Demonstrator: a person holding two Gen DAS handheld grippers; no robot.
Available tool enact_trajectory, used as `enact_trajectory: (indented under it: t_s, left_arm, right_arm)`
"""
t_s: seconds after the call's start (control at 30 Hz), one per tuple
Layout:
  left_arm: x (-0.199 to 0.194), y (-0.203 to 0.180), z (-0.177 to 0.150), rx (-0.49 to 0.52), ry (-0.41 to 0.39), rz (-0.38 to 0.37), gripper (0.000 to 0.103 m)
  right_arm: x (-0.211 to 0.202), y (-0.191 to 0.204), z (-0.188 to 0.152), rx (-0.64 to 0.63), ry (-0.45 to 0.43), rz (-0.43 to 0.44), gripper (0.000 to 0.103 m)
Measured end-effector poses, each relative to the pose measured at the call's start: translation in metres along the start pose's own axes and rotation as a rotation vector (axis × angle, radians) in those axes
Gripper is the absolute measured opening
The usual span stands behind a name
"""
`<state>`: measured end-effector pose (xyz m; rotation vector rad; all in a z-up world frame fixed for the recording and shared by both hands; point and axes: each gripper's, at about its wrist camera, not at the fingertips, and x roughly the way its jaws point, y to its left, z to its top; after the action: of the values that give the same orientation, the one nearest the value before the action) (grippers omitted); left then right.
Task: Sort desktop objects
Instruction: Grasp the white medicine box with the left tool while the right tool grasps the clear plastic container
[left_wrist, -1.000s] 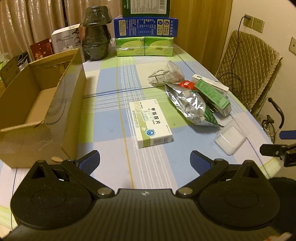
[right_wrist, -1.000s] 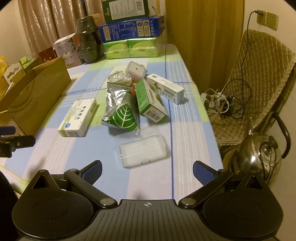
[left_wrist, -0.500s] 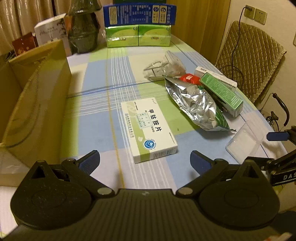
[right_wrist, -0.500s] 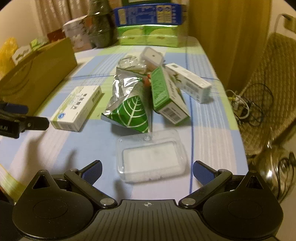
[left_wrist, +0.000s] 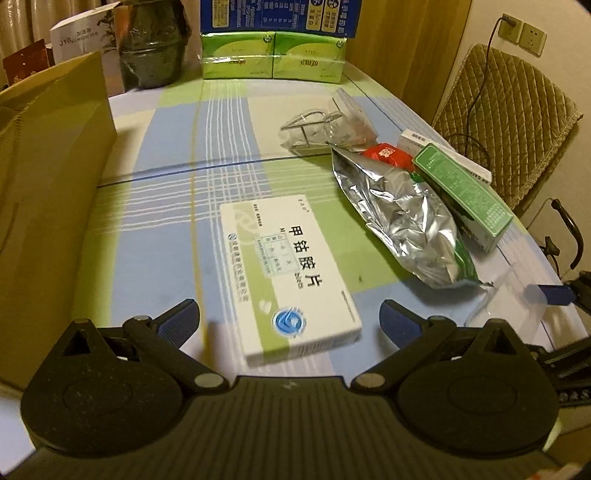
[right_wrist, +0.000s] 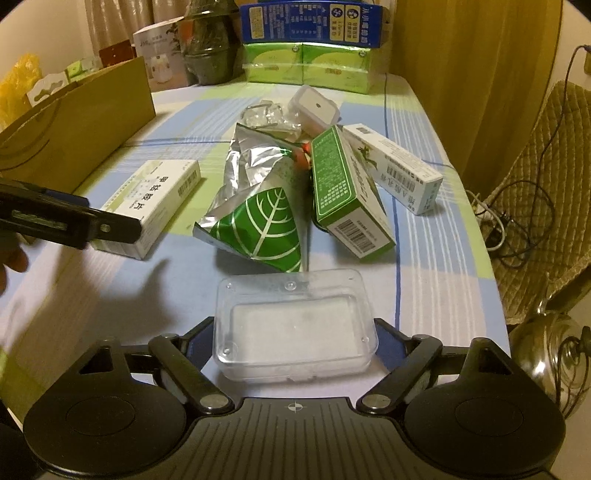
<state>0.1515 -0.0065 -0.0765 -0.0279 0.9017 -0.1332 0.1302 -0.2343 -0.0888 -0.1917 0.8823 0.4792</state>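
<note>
Left gripper (left_wrist: 290, 317): black plastic body w/ ridged lines across the top and a tiny cross mark in the middle. Two big round black discs, one per side, each w/ a triangle hole next to it. Black arms w/ shiny silver screws lead to blue, finely ribbed fingertips (left_wrist: 181, 319).

Right gripper (right_wrist: 294, 341): same look, black, ridged, round discs, silver screws, small crosshair mark, dark blue pads (right_wrist: 197, 338). From the side the left one is a long black bar w/ a blue tip and white letters.
</note>
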Motion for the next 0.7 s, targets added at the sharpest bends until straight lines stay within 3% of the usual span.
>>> enact_trajectory:
  t_s: [0.27,0.33,0.5,0.7]
  left_arm:
    - [0.024,0.000,0.011,-0.012,-0.019,0.032,0.101]
    - [0.029,0.001,0.014,-0.013,-0.012,0.044,0.090]
    - [0.032,0.002,0.017,-0.009,-0.013,0.058,0.074]
    - [0.025,0.002,0.014,0.011,0.006,0.046,0.068]
  right_arm:
    - [0.001,-0.001,0.001,0.023,-0.005,-0.022,0.084]
    - [0.001,-0.003,0.001,0.038,-0.005,-0.026,0.084]
    - [0.001,-0.004,0.003,0.052,-0.003,-0.036,0.084]
    - [-0.003,-0.003,0.002,0.074,0.002,-0.047,0.083]
